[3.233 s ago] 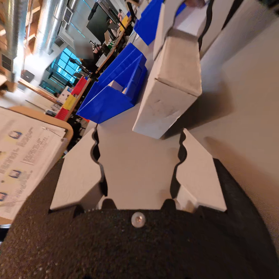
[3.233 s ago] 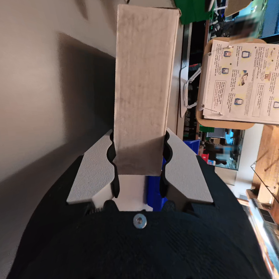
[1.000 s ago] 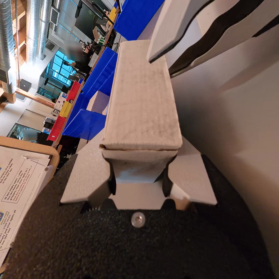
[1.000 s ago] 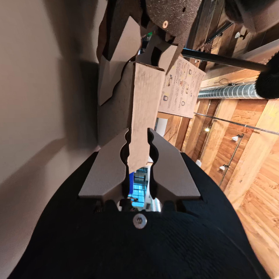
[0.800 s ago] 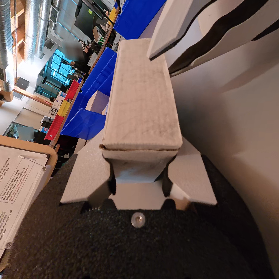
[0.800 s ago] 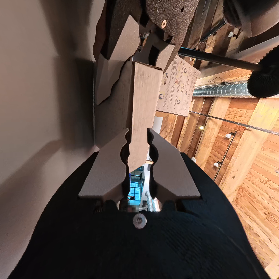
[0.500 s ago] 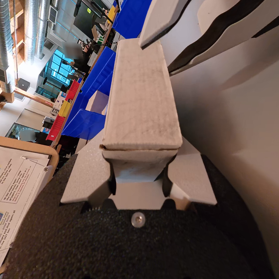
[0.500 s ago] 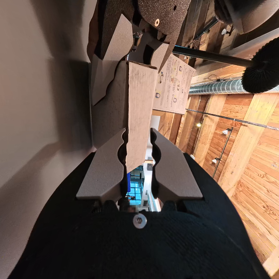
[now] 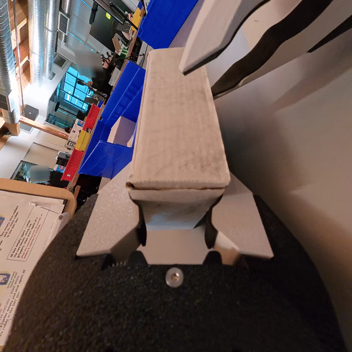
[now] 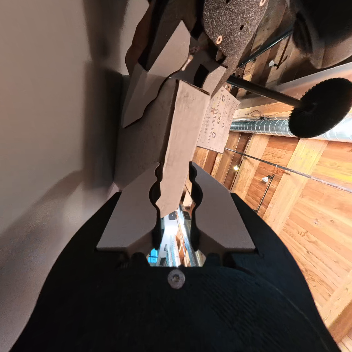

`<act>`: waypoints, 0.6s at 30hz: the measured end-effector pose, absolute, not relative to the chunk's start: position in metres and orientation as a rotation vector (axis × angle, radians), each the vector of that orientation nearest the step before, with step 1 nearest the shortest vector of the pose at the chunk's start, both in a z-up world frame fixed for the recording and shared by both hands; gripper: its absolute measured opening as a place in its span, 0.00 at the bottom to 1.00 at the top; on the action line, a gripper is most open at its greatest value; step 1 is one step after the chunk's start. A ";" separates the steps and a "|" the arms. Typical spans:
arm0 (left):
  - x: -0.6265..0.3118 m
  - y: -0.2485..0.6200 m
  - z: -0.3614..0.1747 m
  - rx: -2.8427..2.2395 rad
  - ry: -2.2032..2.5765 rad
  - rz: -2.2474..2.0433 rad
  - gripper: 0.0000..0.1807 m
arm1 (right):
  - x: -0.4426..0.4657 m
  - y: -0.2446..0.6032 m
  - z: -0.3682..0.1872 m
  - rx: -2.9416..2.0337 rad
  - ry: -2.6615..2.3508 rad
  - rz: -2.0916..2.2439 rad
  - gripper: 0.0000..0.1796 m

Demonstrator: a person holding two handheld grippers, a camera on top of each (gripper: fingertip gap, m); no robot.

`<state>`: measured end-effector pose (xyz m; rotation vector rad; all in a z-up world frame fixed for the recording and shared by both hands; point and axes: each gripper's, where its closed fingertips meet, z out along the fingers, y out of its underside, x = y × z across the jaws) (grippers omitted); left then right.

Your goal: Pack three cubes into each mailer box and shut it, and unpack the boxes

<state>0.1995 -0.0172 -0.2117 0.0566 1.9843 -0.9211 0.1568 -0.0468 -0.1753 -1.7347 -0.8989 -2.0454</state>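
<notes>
A closed grey cardboard mailer box (image 9: 179, 123) is held on edge just off the grey table (image 9: 295, 171). My left gripper (image 9: 179, 200) is shut on its near end, one finger on each side. My right gripper's fingers (image 9: 209, 34) sit at the box's far end. In the right wrist view my right gripper (image 10: 174, 167) stands a little open around the near corner of the box (image 10: 186, 123). The box touches the left finger and there is a gap at the right one. The left gripper's finger (image 10: 137, 99) clamps the far end. No cubes are in view.
Blue bins (image 9: 118, 118) stand along the table's far side, one holding a white box (image 9: 123, 131); another blue bin (image 9: 162, 21) is further back. An instruction sheet on a wooden board (image 9: 24, 238) hangs at the left. A black disc on a rod (image 10: 320, 106) is near the left gripper.
My left gripper closed on the box's end. My right gripper changed from a wide grip to a narrow one, and in the last second its jaws eased apart.
</notes>
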 end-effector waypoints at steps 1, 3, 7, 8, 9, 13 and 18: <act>0.199 -0.017 -0.212 0.059 1.987 -0.923 0.40 | 0.156 -0.046 -0.175 -1.725 -0.900 -2.045 0.14; 0.199 -0.017 -0.212 0.058 1.992 -0.924 0.40 | 0.156 -0.046 -0.174 -1.706 -0.912 -2.044 0.15; 0.200 -0.017 -0.211 0.051 1.998 -0.917 0.40 | 0.156 -0.047 -0.169 -1.663 -0.934 -2.063 0.19; 0.200 -0.017 -0.211 0.045 1.998 -0.911 0.40 | 0.157 -0.047 -0.165 -1.651 -0.908 -2.071 0.22; 0.201 -0.017 -0.211 0.037 2.000 -0.908 0.40 | 0.157 -0.048 -0.162 -1.641 -0.881 -2.079 0.24; 0.201 -0.017 -0.211 0.026 2.001 -0.920 0.40 | 0.158 -0.048 -0.161 -1.620 -0.821 -2.101 0.25; 0.201 -0.017 -0.211 0.022 2.008 -0.931 0.40 | 0.161 -0.046 -0.171 -1.635 -0.968 -2.089 0.14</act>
